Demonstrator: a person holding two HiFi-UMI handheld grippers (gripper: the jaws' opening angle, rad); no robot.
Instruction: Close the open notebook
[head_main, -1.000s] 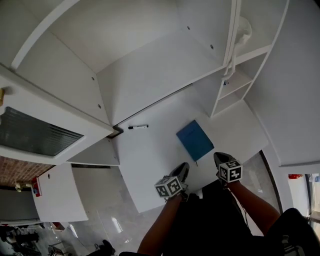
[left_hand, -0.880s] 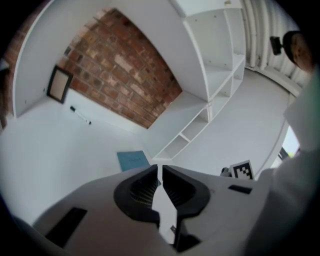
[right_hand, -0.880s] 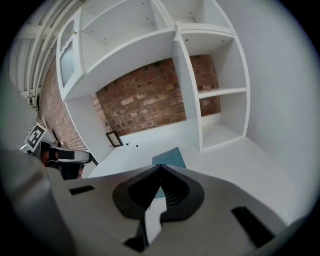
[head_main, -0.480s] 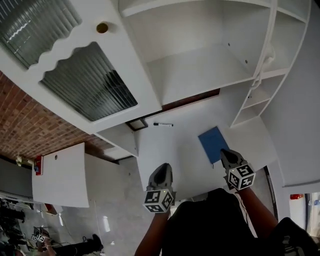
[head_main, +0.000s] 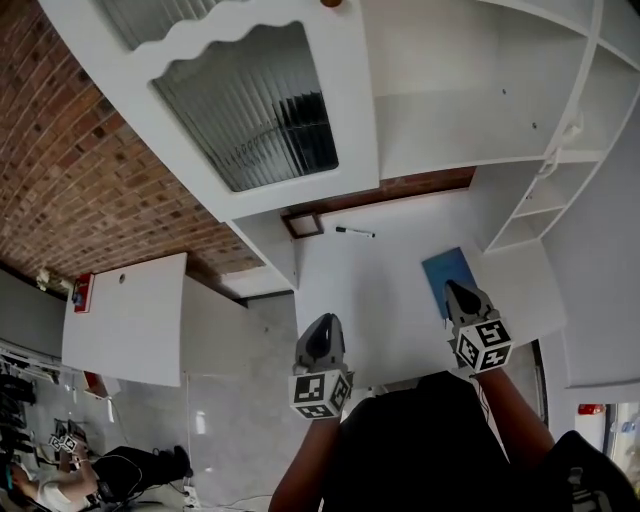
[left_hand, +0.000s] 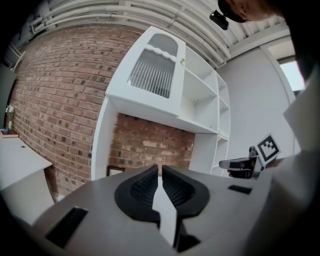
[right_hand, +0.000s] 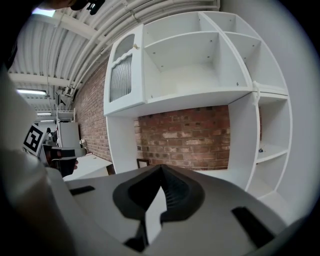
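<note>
A blue notebook (head_main: 446, 270) lies closed and flat on the white desk (head_main: 370, 290), seen only in the head view. My right gripper (head_main: 456, 291) hangs above the notebook's near edge, jaws shut and empty. My left gripper (head_main: 324, 326) is held up over the desk's left front corner, well apart from the notebook, also shut with nothing in it. In the left gripper view the left gripper (left_hand: 160, 168) points level at the brick wall, with the right gripper (left_hand: 240, 163) beside it. The right gripper view shows the right gripper (right_hand: 161, 168) aimed at the shelf unit. Neither gripper view shows the notebook.
A black pen (head_main: 355, 232) lies at the back of the desk near a small framed picture (head_main: 303, 223). A white cabinet with a ribbed glass door (head_main: 260, 110) and open shelves (head_main: 480, 110) rise above. A second white table (head_main: 125, 320) stands left, by the brick wall (head_main: 70, 180).
Both grippers have risen and drawn back from the desk, the left one swinging out to the left. The head view has tipped up toward the cabinet. The notebook has stayed closed in place.
</note>
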